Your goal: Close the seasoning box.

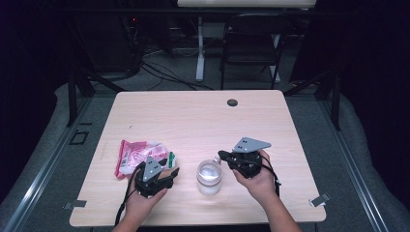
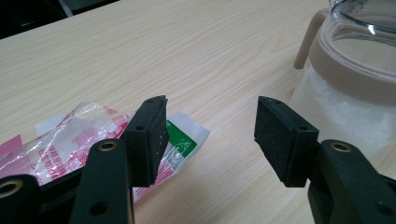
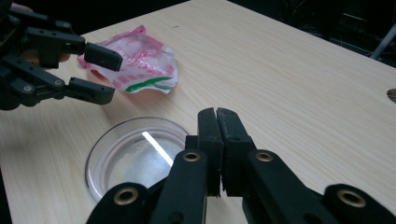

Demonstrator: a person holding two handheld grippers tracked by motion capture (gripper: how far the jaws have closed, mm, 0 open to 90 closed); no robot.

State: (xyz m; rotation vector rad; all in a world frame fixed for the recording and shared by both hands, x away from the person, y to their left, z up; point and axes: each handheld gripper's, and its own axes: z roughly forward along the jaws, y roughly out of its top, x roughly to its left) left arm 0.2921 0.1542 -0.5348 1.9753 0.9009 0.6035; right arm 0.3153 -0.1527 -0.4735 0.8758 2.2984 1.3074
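Note:
A clear jar point(image 1: 209, 178) with a beige collar and a see-through lid stands near the table's front edge; it holds a white substance. In the left gripper view the jar point(image 2: 345, 93) rises at the right, with a beige tab on its side. A crumpled pink, white and green plastic packet point(image 1: 138, 155) lies left of the jar. My left gripper point(image 1: 173, 164) is open just right of the packet point(image 2: 70, 135), jaws empty and pointing toward the jar. My right gripper point(image 1: 222, 155) is shut over the jar's lid point(image 3: 135, 156), and nothing shows between its jaws.
The light wooden table point(image 1: 193, 116) has a round dark grommet point(image 1: 232, 102) near its far edge. A black chair point(image 1: 251, 43) and cables stand on the floor beyond it. In the right gripper view the left gripper point(image 3: 105, 74) hovers in front of the packet point(image 3: 140, 65).

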